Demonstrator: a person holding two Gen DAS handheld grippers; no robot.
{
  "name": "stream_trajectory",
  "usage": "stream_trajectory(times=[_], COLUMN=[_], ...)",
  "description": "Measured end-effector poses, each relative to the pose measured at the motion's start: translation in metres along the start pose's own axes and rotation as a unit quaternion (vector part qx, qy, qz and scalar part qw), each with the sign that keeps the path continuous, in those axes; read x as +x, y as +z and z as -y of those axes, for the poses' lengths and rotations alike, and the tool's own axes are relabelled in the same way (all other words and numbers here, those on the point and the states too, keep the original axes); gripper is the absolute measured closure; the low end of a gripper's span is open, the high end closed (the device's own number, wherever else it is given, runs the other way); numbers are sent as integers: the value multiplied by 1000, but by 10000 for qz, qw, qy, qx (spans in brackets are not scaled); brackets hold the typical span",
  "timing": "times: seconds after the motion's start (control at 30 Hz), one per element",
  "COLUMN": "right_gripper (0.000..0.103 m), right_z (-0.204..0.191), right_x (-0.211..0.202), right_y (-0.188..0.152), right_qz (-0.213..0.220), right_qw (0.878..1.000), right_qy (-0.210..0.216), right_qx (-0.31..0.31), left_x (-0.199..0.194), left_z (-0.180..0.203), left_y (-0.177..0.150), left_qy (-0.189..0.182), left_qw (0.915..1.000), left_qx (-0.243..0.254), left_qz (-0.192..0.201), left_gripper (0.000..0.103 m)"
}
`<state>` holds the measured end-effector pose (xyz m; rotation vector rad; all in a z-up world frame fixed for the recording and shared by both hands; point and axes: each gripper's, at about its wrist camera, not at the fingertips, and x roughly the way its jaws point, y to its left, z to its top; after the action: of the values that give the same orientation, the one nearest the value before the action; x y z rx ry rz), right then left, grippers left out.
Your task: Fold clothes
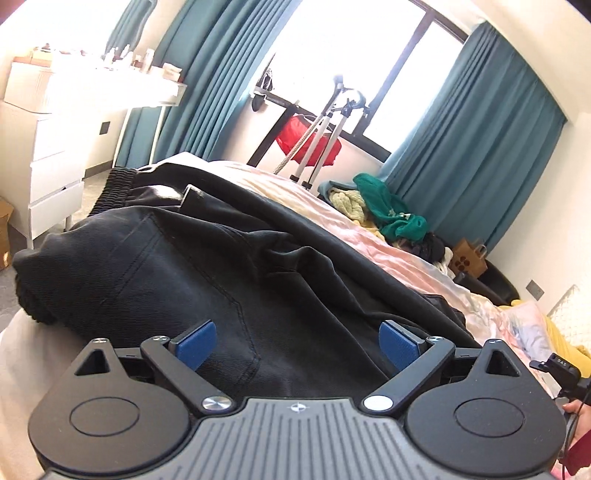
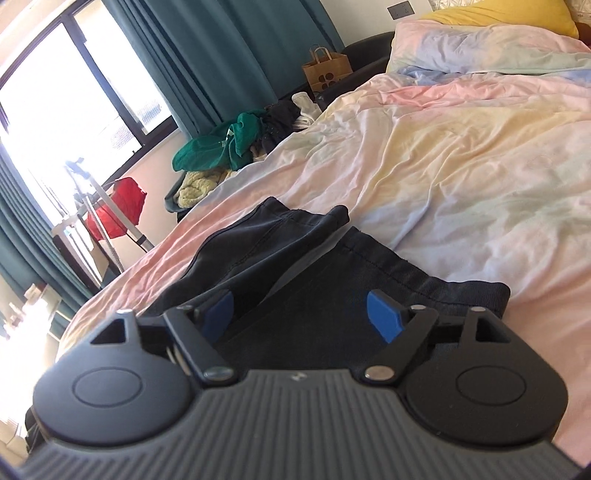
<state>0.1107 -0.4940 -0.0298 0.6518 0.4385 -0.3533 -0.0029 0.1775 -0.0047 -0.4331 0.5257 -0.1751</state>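
Closest to my left camera is the left gripper (image 1: 297, 345), its two blue-padded fingers (image 1: 195, 345) spread wide and released, with nothing between them; they hover low over a pair of black trousers (image 1: 207, 258). The trousers lie rumpled on the bed (image 1: 388, 236), which is covered in a pastel pink and yellow sheet. Their ribbed elastic waistband (image 1: 114, 188) sits at the far left end, toward a white chest of drawers (image 1: 40, 173), and a stitched seam runs down the cloth between my fingers. In my right camera, the right gripper (image 2: 301, 315) is likewise spread apart and holding nothing, its blue pads (image 2: 384, 315) poised just above the trousers' (image 2: 295, 258) two leg ends, which lie side by side on the bed (image 2: 461, 155) with hems pointing toward the pillow. I cannot tell whether either gripper's fingers actually touch the cloth. At the head of the bed rests a pastel pillow (image 2: 480, 48) with a yellow one (image 2: 517, 14) behind it. Beyond the far side of the bed sits a heap of clothes (image 2: 221, 147) topped by something green, near a brown paper bag (image 2: 327, 70). Teal curtains (image 1: 469, 147) frame a bright window, and a red cloth (image 1: 310, 144) hangs on a metal stand below it.
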Motion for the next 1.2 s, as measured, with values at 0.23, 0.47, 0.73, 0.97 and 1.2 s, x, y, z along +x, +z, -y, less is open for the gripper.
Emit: stream_trajectory(times=[0.23, 0.47, 0.73, 0.97, 1.2], right_gripper=[13, 13, 13, 13, 13], right_z=[9, 30, 87, 89, 98], right_x=[-9, -25, -8, 8, 27], right_y=[0, 9, -7, -16, -41], right_qz=[-13, 709, -159, -446, -980], right_qw=[9995, 9893, 9606, 9535, 9188], right_qy=[-159, -1054, -1057, -878, -351], right_qx=[290, 717, 2565, 2848, 3808], left_x=[-40, -43, -27, -5, -19], left_z=[-25, -65, -102, -129, -162], left_y=[1, -18, -31, -25, -34], left_qy=[37, 494, 430, 505, 507], left_qw=[9922, 9604, 9248, 9126, 8862], left_qx=[-1129, -2735, -3781, -4053, -4558], left_qz=[535, 184, 16, 184, 664], left_gripper=[1, 6, 15, 21, 27])
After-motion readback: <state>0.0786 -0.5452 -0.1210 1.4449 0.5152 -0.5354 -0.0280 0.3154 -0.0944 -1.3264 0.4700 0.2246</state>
